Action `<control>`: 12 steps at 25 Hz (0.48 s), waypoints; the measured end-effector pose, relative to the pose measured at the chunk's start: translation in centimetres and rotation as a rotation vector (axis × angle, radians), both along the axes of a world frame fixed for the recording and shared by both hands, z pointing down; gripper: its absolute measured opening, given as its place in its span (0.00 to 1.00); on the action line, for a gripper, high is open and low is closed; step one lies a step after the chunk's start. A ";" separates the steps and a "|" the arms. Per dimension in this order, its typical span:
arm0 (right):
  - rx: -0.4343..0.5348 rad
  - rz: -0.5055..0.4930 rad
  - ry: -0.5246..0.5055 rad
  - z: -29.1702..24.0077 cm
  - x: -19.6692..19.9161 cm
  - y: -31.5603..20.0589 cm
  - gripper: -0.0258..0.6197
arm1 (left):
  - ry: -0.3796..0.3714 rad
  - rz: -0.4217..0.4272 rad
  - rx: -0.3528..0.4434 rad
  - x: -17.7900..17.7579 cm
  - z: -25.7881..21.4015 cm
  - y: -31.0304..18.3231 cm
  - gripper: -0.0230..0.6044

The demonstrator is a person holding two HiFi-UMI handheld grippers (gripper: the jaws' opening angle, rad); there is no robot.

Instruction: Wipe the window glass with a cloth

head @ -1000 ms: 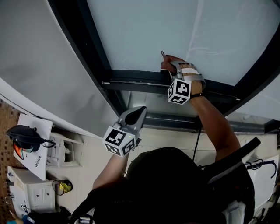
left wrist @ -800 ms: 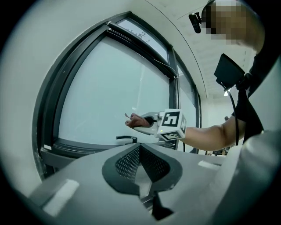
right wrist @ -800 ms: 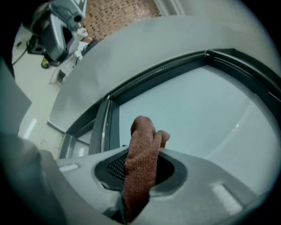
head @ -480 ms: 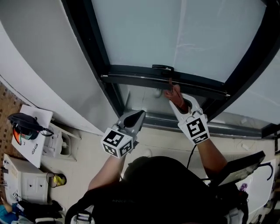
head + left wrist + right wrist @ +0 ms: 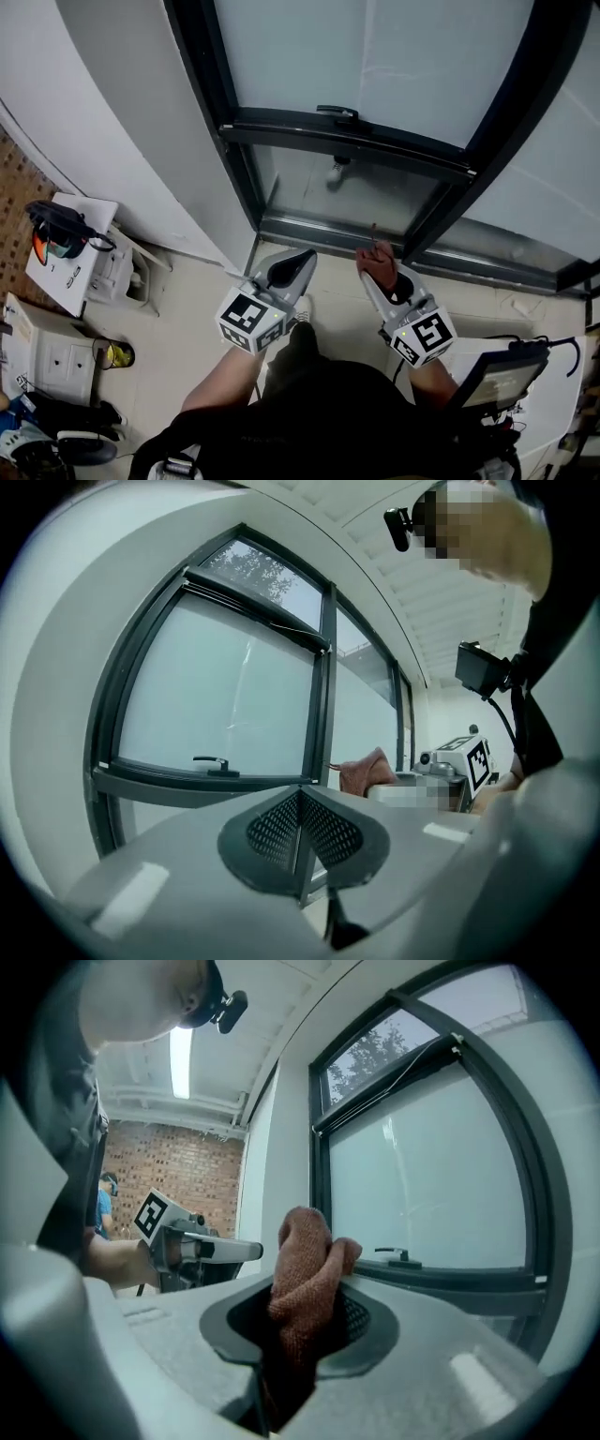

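Two low, aimed at window (image 5: 309, 56): R gripper (image 5: 374, 257) pinches cloth (image 5: 302, 1274), L gripper (image 5: 303, 254) closed.

A black headset (image 5: 56, 232) is seen lying on a white sheet (image 5: 77, 281), near a white box (image 5: 52, 356). A ceiling lamp (image 5: 178, 1058) is seen above a brick wall (image 5: 178, 1180).

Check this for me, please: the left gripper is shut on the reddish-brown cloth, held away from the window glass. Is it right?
Not quite. The right gripper, not the left gripper, is shut on the reddish-brown cloth, held away from the window glass; the right gripper view shows it.
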State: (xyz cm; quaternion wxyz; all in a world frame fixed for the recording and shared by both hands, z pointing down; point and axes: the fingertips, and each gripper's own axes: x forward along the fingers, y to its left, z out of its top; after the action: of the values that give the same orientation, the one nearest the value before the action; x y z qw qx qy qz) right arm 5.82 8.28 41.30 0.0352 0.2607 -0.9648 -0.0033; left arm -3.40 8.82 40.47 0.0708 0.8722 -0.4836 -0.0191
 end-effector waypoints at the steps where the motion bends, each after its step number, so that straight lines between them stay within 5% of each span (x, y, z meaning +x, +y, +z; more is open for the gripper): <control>1: -0.020 -0.003 -0.015 0.3 0.5 1.3 0.16 | -0.008 0.003 -0.003 0.5 0.1 1.2 0.06; 7: -0.080 0.007 -0.056 1.1 2.0 7.0 0.16 | 0.013 0.008 -0.015 0.7 0.1 6.3 0.06; 12: -0.089 0.042 -0.076 0.5 0.9 7.0 0.16 | 0.025 0.031 -0.013 -0.8 -0.7 5.4 0.06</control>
State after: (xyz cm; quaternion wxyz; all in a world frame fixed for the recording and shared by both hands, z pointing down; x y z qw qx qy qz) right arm 6.68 15.23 41.81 0.0104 0.2788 -0.9590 0.0502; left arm -4.19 14.22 39.77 0.0827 0.8788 -0.4692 -0.0260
